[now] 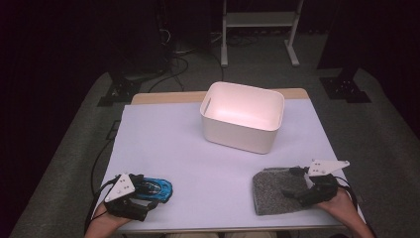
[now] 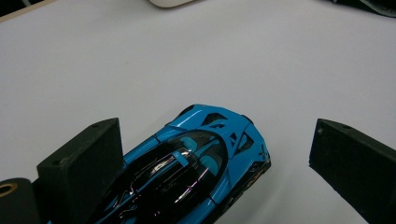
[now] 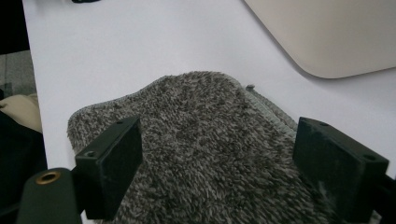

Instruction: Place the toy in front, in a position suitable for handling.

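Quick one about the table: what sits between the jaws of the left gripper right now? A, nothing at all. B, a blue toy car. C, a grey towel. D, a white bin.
B: the left gripper view shows the blue toy car lying between the left gripper's open jaws, on the white table.

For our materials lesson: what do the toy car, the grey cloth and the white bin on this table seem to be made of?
Toy car: glossy blue paint and dark glazing with sharp highlights; plastic or die-cast metal, cannot tell which.
Cloth: soft pile fabric, like terry or microfibre, with fuzzy grey fibres and a stitched hem.
Bin: probably moulded plastic; smooth matt white walls, rounded corners.
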Motion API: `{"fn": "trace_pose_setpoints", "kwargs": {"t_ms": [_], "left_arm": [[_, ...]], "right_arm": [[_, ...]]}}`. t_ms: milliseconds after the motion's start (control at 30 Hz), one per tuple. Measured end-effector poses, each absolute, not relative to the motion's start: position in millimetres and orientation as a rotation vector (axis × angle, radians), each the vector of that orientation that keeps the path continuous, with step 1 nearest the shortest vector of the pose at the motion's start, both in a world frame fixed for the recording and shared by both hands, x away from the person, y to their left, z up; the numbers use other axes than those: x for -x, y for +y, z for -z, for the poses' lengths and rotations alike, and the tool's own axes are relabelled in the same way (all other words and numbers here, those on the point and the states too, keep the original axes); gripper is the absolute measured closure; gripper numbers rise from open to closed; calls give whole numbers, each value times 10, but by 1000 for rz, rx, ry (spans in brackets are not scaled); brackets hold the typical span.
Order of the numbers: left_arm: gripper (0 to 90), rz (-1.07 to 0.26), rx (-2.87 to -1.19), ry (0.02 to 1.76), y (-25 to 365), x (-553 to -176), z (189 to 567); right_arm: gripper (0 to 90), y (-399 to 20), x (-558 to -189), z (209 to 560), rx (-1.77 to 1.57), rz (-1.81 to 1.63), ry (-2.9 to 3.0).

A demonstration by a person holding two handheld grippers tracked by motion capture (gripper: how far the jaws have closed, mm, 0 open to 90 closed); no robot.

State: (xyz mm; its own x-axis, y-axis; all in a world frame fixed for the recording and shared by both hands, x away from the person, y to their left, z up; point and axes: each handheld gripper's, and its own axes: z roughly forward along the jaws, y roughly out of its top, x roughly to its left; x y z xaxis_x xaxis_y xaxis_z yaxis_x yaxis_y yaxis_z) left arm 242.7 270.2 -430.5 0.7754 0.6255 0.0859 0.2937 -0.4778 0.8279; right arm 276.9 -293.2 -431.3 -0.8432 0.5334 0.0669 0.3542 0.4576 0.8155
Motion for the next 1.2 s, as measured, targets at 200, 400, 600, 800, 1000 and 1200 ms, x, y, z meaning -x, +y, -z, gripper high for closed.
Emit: {"fn": "trace_pose_setpoints", "kwargs": {"t_ms": [200,400,600,800,1000,1200], "left_arm": [[22,-477,-2098,678,2684,-2463,4273],[22,-473,-2123,645,2664,-2515,4195],[23,-451,-2146,603,2693,-2592,4116],[23,-420,-2190,560,2730,-2681,4094],[23,-380,-2239,533,2782,-2774,4085],[23,-336,-2309,516,2839,-2843,4126]], "right_arm": [[147,-2952,-2788,4326,-775,-1340,2502],[146,-2936,-2790,4321,-771,-1344,2504],[146,-2896,-2777,4310,-761,-1331,2506],[147,-2874,-2774,4299,-757,-1336,2501],[147,-2836,-2776,4303,-747,-1322,2512],[147,-2818,-2759,4301,-737,-1307,2518]]}}
